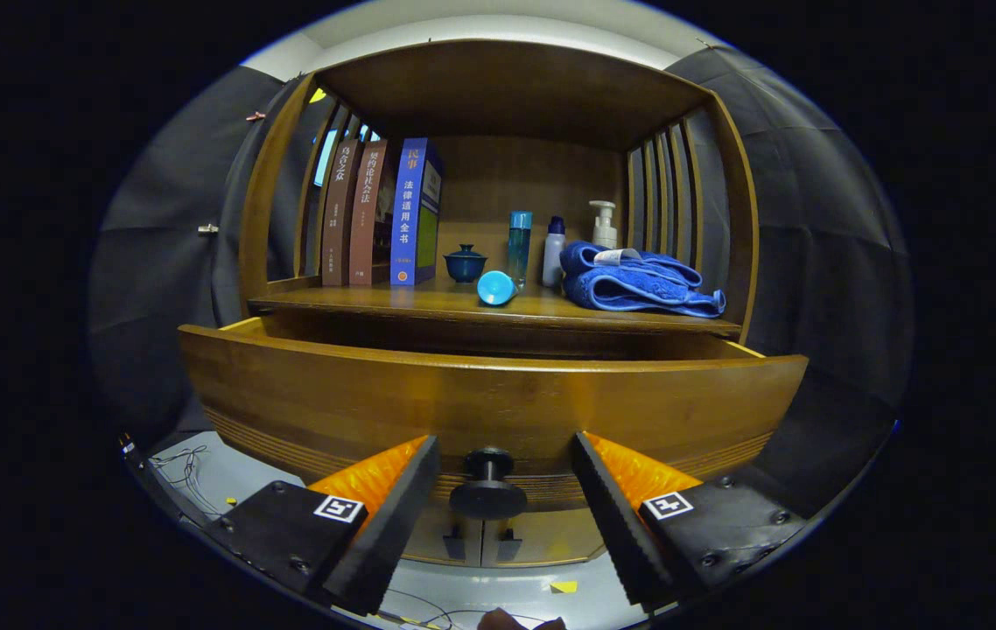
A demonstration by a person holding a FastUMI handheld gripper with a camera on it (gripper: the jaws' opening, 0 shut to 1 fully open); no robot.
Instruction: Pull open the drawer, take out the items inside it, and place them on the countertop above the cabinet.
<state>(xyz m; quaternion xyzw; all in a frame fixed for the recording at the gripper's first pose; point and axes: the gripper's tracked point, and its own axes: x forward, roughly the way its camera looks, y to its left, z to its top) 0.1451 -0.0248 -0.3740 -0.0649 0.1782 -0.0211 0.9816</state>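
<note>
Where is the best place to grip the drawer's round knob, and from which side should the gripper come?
Grip the drawer knob on its wide round head, coming straight from the front. It stands out from the drawer front on a thin stem, so the fingers can close on its left and right sides. The gripper is open, with the knob between its fingers.

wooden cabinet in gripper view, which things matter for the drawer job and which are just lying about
Part of the job:
- pulled-out wooden drawer
- its round black knob
- wooden countertop above it
- gripper, jaws open either side of the knob

Just lying about:
- three upright books
- dark blue lidded cup
- folded blue towel
- bottles behind it
- light blue tipped-over cup
</note>
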